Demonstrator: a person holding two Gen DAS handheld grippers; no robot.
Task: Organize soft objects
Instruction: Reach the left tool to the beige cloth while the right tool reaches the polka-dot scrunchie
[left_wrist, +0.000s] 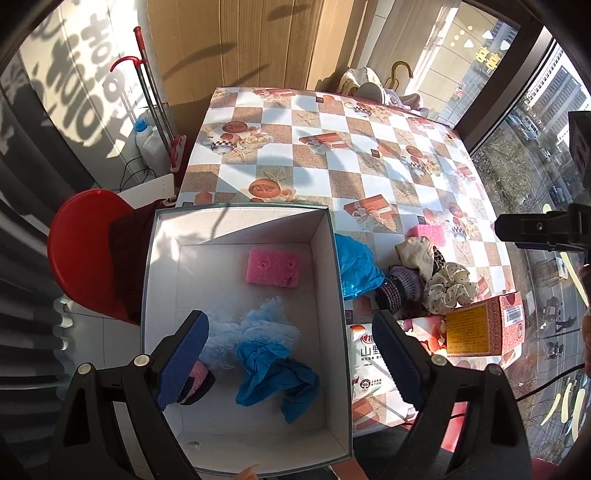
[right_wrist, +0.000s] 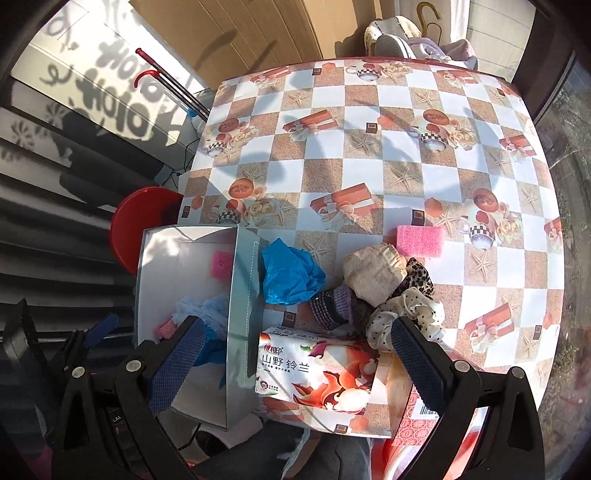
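Note:
A white open box (left_wrist: 334, 266) stands at the table's near left corner. In it lie a pink sponge (left_wrist: 273, 267), a light blue fluffy cloth (left_wrist: 255, 328), a crumpled blue glove (left_wrist: 275, 380) and a small pink piece (left_wrist: 201, 373). My left gripper (left_wrist: 291, 358) is open above the box, empty. On the table right of the box lie a blue bag (right_wrist: 290, 275), a beige cloth (right_wrist: 373, 271), a purple knit piece (right_wrist: 334, 308), a polka-dot scrunchie (right_wrist: 410, 319) and a second pink sponge (right_wrist: 419, 240). My right gripper (right_wrist: 295, 363) is open and empty, above the tissue pack.
A tissue pack (right_wrist: 317, 371) and a red-orange carton (left_wrist: 484, 325) lie at the table's near edge. A red stool (left_wrist: 81, 251) stands left of the box. The checkered tablecloth (right_wrist: 369, 147) stretches to the far edge. A window runs along the right.

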